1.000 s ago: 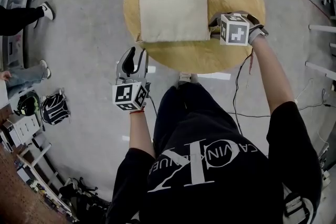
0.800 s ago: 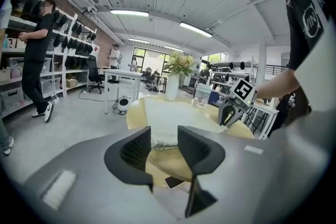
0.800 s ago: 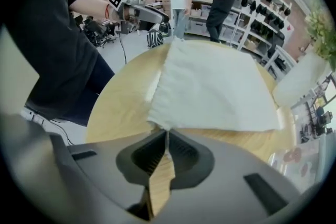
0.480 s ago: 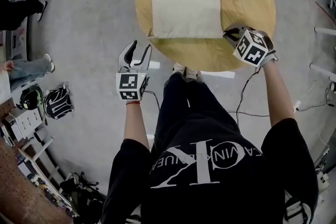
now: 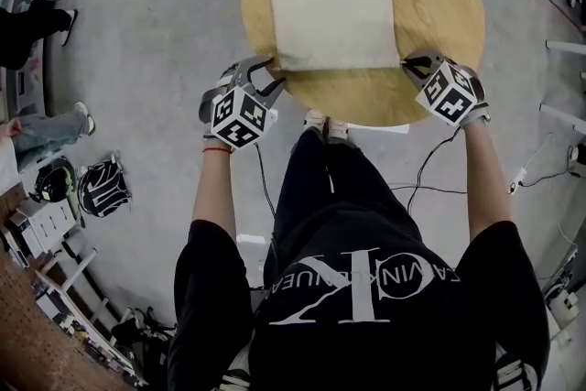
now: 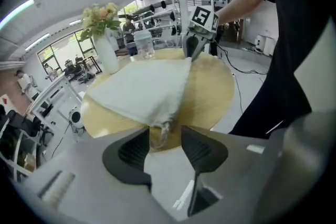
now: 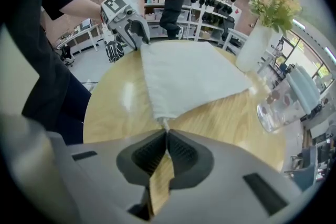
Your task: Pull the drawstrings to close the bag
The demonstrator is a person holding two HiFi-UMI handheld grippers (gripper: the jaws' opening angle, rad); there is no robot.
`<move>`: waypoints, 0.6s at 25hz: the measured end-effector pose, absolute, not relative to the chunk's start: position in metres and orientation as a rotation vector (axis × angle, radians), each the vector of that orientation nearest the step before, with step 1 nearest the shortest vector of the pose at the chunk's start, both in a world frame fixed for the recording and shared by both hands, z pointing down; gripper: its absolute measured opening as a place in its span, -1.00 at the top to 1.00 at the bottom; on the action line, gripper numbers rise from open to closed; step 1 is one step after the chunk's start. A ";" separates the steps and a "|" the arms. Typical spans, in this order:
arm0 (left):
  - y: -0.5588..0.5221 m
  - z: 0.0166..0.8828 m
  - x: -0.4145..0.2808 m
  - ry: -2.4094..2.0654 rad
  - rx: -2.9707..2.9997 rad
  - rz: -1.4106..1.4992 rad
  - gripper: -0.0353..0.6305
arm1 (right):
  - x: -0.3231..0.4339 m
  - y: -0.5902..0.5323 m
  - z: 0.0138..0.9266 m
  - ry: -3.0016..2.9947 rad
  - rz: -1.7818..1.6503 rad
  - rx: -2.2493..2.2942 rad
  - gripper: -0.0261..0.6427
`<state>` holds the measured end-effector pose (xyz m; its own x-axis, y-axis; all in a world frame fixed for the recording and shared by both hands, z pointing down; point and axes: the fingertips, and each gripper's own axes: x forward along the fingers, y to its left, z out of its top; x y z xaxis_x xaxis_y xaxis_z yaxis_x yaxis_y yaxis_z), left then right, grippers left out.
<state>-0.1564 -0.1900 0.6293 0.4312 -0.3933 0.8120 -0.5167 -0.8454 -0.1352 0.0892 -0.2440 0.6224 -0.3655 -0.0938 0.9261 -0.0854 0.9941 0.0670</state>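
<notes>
At the table's (image 5: 366,101) near edge, the left gripper (image 6: 165,136), its jaws just opened wide, straddles the left drawstring (image 6: 163,130) without pinching it. The bag (image 5: 331,5) lies flat, mouth toward that edge. The right gripper (image 7: 166,136) is clamped on the right drawstring (image 7: 164,124).

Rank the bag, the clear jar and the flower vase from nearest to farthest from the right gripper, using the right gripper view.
1. bag: its drawstring is pinched by the right gripper.
2. clear jar: right side of the table.
3. flower vase: far right, beyond the bag.
</notes>
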 end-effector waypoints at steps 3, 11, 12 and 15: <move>-0.196 0.627 -0.157 -0.715 2.574 1.482 0.35 | 0.089 -0.245 0.622 -1.944 0.002 0.136 0.85; -0.188 0.634 -0.151 -0.426 2.485 1.667 0.49 | 0.088 -0.245 0.622 -1.939 0.011 0.144 0.85; -0.188 0.635 -0.151 -0.442 2.455 1.646 0.51 | 0.089 -0.245 0.622 -1.939 0.012 0.145 0.85; -0.186 0.634 -0.152 -0.524 2.394 1.554 0.58 | 0.089 -0.245 0.621 -1.938 0.007 0.150 0.85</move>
<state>-0.1520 -0.1862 0.6343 0.3703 -0.1665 0.9139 -0.4208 -0.9071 0.0052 0.0888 -0.2452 0.6210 -0.3566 -0.1019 0.9287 -0.1083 0.9918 0.0672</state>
